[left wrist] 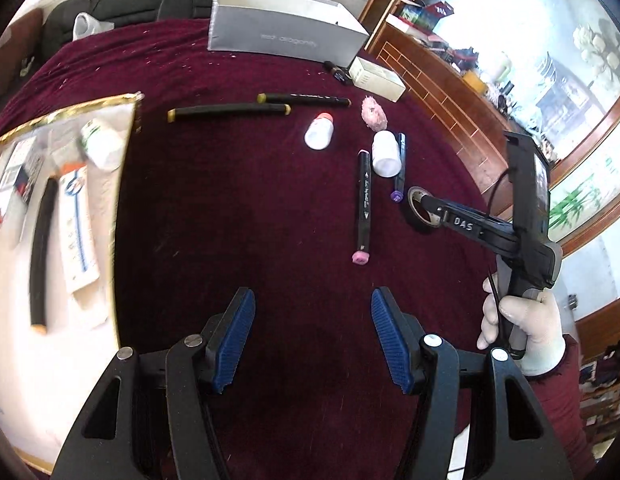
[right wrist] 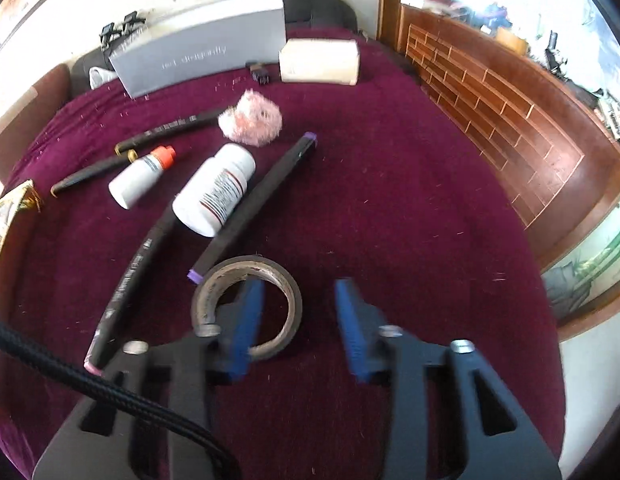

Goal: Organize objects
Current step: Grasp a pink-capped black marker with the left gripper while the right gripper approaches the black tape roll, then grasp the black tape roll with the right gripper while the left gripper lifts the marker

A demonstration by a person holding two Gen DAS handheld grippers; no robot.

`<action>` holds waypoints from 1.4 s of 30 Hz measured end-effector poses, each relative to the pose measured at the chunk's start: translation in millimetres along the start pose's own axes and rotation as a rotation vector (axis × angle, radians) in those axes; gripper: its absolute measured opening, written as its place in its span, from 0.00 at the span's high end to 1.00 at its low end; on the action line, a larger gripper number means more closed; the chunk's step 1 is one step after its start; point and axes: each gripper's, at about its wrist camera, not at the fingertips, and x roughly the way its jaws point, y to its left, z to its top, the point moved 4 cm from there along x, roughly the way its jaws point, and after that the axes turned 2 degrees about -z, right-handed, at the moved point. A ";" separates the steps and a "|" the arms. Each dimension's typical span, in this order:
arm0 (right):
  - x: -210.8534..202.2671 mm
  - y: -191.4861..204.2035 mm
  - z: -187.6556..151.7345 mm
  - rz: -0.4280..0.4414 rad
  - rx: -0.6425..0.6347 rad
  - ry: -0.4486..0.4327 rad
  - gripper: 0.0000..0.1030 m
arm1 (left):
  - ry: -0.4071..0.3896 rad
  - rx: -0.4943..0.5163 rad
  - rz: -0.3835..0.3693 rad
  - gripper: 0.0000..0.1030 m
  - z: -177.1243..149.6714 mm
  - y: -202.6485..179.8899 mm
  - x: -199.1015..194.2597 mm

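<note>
- The right gripper [right wrist: 299, 286] reaches down over the roll of tape [right wrist: 213, 284]. One blue pad sits inside the ring and the other outside it to the right, so the ring's right wall stands between jaws that are apart and not pressing on it.
- The tape lies flat on the maroon cloth [left wrist: 229, 200], at the near right of the scattered items, just beside the near end of the purple-capped marker [right wrist: 261, 196].
- A white-gloved hand [left wrist: 522, 332] holds the right gripper's handle (seen from the left wrist view).
- The left gripper [left wrist: 314, 336] hangs over bare cloth, jaws apart, with nothing between them.
- A large white bottle [right wrist: 213, 188] lies on its side against the purple-capped marker, and a pink-capped marker [left wrist: 364, 204] lies just left of it.
- Farther left lie a small bottle with an orange cap [right wrist: 139, 176] and two black pens with yellow ends [left wrist: 229, 112].
- A pink fluffy ball [right wrist: 249, 118] lies just beyond the bottles.
- At the far edge are a grey box [left wrist: 285, 28] and a cream box [left wrist: 376, 78].
- At the left, a gold-rimmed tray [left wrist: 121, 200] holds a white bottle, a black pen and a tube.
</note>
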 end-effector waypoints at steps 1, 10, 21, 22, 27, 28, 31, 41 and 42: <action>4.7 -1.2 -0.2 0.009 0.005 0.010 0.85 | 0.003 0.009 0.004 0.47 2.4 -3.4 5.4; 2.8 -24.4 -1.8 0.121 0.131 -0.090 0.90 | -0.001 0.140 0.090 0.47 33.2 -42.4 66.6; 9.0 -37.5 0.0 0.254 0.227 -0.081 0.90 | 0.018 0.279 0.224 0.48 54.5 -63.2 120.5; 9.4 -38.0 0.1 0.258 0.230 -0.080 0.90 | 0.013 0.286 0.230 0.48 55.3 -64.3 121.9; 10.6 -39.9 -0.2 0.268 0.243 -0.080 0.90 | -0.018 0.316 0.248 0.54 58.2 -66.1 122.8; 10.2 -39.9 -0.4 0.267 0.243 -0.081 0.90 | -0.016 0.301 0.249 0.72 58.7 -65.0 121.3; 9.8 -39.2 -0.7 0.261 0.242 -0.083 0.90 | 0.002 0.270 0.244 0.89 58.5 -60.1 117.0; 9.7 -39.6 -1.6 0.255 0.240 -0.087 0.90 | -0.039 0.135 0.100 0.89 48.3 -36.6 75.4; 9.8 -39.7 -1.5 0.256 0.240 -0.087 0.90 | -0.049 0.131 0.088 0.89 45.6 -35.7 67.7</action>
